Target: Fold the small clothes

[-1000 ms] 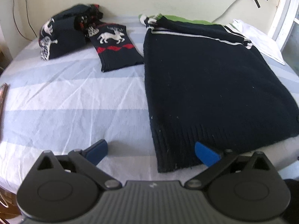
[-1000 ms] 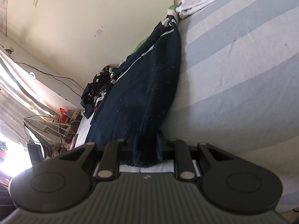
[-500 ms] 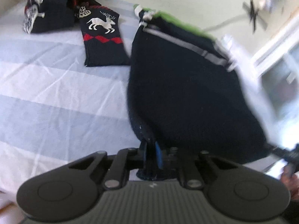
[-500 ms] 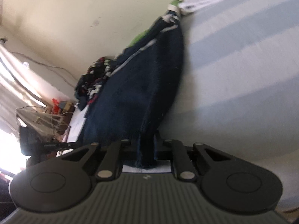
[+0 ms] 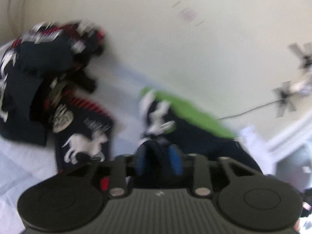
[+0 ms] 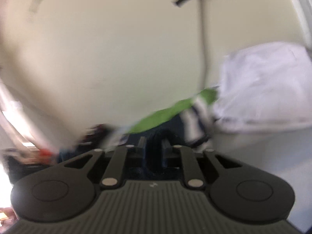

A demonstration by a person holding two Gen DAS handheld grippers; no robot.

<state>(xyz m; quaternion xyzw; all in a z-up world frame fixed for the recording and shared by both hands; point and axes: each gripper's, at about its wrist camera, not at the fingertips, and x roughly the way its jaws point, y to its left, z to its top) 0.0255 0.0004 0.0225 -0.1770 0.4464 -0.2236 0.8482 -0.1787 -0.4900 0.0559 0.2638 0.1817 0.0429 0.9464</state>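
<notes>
Just short of the green collar, both grippers are carrying the hem of the dark sweater, folding it over. The left gripper and right gripper, jaws just easing apart, are each pinching bunched knit. The next move is probably laying the hem square at the collar before letting go.

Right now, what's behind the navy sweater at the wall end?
Behind the navy sweater, a green garment shows along the wall, with a white cloth beside it. How far the green runs underneath is covered.
</notes>
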